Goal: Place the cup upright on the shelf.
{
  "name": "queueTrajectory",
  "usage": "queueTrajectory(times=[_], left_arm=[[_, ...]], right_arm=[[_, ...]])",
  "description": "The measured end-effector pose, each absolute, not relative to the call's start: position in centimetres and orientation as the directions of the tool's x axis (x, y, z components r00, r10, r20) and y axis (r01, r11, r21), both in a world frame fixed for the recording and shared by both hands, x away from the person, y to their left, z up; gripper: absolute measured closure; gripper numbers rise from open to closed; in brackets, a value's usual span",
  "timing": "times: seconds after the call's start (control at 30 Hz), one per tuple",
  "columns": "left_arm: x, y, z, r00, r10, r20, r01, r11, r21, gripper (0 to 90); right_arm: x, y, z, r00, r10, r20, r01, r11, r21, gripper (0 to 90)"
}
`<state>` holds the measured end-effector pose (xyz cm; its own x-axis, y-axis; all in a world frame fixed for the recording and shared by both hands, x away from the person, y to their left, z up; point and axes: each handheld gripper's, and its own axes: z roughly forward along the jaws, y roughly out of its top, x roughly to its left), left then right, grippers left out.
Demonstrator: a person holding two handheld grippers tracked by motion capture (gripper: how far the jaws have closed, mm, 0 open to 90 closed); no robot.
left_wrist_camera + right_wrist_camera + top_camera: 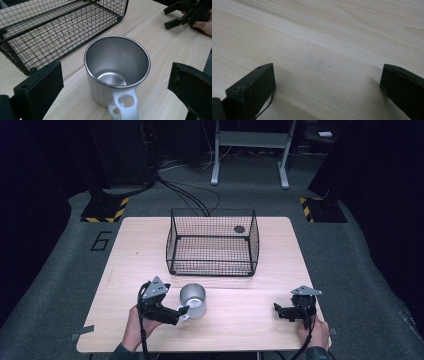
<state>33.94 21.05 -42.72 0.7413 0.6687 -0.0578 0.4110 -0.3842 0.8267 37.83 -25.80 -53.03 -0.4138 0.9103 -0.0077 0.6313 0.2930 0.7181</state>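
A: Left gripper (181, 311) jaws wide apart, straddling the mug (117, 68) handle (124, 105). Mug upright, near the basket (212, 241).
B: Right gripper (278, 310)?
A: Jaws spread, nothing between them, over bare table (317, 37).
B: Risk?
A: Thin handle, smooth steel; an off-centre pinch could twist or tip the mug. Pale wood top, dark room.
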Motion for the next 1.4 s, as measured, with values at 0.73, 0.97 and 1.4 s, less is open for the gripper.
queueTrajectory(times=[0.73,0.97,1.4], left_arm=[[36.5,17.7,-44.6,0.755,0.655,-0.044,0.447,-0.464,0.765,0.2],[36.9,17.0,-45.2,0.749,0.661,-0.037,0.458,-0.477,0.751,0.5],[36.9,16.1,-45.9,0.727,0.686,0.005,0.460,-0.493,0.738,4.8]], right_arm=[[37.8,-25.8,-53.0,-0.414,0.910,-0.008,0.631,0.294,0.718,0.0],[37.8,-25.8,-53.0,-0.414,0.910,-0.008,0.631,0.294,0.718,0.0],[37.8,-25.8,-53.0,-0.415,0.910,-0.008,0.631,0.294,0.718,0.0]])
